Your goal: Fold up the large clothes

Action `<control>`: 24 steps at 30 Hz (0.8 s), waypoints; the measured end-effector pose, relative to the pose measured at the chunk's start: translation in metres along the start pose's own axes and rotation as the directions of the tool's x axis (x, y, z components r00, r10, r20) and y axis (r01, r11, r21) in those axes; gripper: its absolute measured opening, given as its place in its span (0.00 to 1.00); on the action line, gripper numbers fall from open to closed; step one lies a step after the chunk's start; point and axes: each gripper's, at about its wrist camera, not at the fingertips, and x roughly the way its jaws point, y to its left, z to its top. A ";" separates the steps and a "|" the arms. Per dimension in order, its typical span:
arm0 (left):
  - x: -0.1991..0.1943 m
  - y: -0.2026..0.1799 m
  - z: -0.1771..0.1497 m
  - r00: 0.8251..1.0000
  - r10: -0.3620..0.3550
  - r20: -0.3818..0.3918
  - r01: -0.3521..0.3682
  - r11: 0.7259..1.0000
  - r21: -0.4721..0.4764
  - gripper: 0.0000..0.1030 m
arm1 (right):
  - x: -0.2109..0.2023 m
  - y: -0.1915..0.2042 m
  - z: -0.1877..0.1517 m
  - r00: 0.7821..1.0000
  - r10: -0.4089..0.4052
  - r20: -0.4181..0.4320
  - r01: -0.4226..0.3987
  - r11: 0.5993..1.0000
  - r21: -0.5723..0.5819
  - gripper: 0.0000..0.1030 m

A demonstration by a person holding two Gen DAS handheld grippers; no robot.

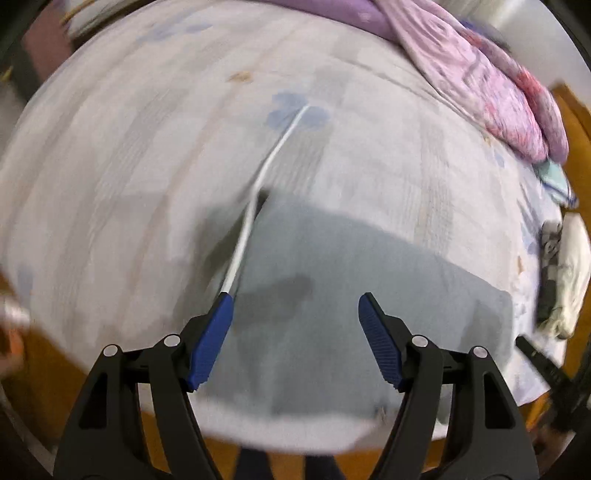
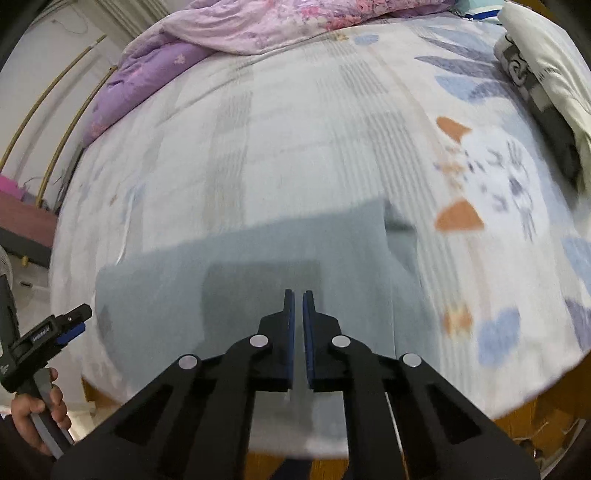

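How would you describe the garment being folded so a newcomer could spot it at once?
Start from the bed, covered by a pale patterned sheet. At its near edge, under both grippers, lies a flat grey-blue garment, roughly rectangular. It is the only plain, unpatterned fabric there, unlike the purple quilt bunched at the far side.

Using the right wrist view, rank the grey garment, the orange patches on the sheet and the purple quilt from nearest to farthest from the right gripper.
1. Grey garment: directly beneath the right gripper.
2. Orange patches: on the sheet, to the right.
3. Purple quilt: bunched at the bed's far left edge.
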 end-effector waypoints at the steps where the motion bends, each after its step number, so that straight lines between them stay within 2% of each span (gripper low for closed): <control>1: 0.016 -0.005 0.005 1.000 0.003 -0.018 -0.003 1.000 0.018 0.69 | 0.013 -0.004 0.006 1.000 -0.009 -0.018 0.009 1.000 0.004 0.04; 4: 0.062 0.004 0.017 0.994 0.038 -0.103 -0.035 0.999 0.027 0.70 | 0.050 -0.026 0.007 0.992 -0.075 -0.100 0.079 0.996 0.039 0.00; 5: 0.071 0.009 0.018 0.992 0.042 -0.120 -0.040 0.999 0.021 0.70 | 0.063 -0.036 0.004 0.988 -0.069 -0.139 0.079 0.995 0.068 0.00; 6: 0.083 0.014 0.018 0.987 0.056 -0.153 -0.054 0.998 0.022 0.70 | 0.065 -0.039 0.001 0.988 -0.061 -0.144 0.073 0.994 0.077 0.00; 10: 0.085 0.017 0.023 0.988 0.027 -0.155 -0.024 1.000 0.017 0.71 | 0.059 -0.010 0.003 0.974 -0.188 -0.128 0.183 0.982 -0.051 0.00; 11: 0.080 0.021 0.024 0.990 -0.002 -0.144 0.003 1.000 0.002 0.71 | 0.051 0.003 0.005 0.979 -0.172 -0.106 0.166 0.985 -0.055 0.01; 13: 0.067 0.031 0.024 0.993 -0.037 -0.109 0.035 0.999 -0.018 0.71 | 0.038 0.025 0.009 0.995 -0.073 -0.067 0.070 0.996 -0.049 0.01; 15: 0.053 0.045 0.021 0.996 -0.051 -0.071 0.048 0.998 -0.044 0.71 | 0.034 0.061 0.010 0.999 -0.025 -0.043 0.020 0.992 -0.122 0.01; 17: 0.046 0.061 0.015 0.994 -0.088 -0.069 0.082 0.993 -0.089 0.71 | 0.040 0.099 0.009 0.998 0.032 -0.048 -0.041 0.979 -0.199 0.01; 20: 0.035 0.084 -0.006 0.990 -0.123 -0.069 0.111 0.980 -0.165 0.71 | 0.063 0.123 0.006 0.996 0.031 -0.087 -0.050 0.973 -0.227 0.01; 23: 0.033 0.101 -0.034 0.990 -0.116 -0.086 0.095 0.973 -0.211 0.71 | 0.094 0.119 -0.005 0.990 -0.015 -0.141 -0.010 0.985 -0.173 0.00; 24: 0.033 0.110 -0.048 0.986 -0.121 -0.111 0.092 0.968 -0.235 0.71 | 0.098 0.115 -0.013 0.990 -0.008 -0.142 -0.014 0.988 -0.152 0.00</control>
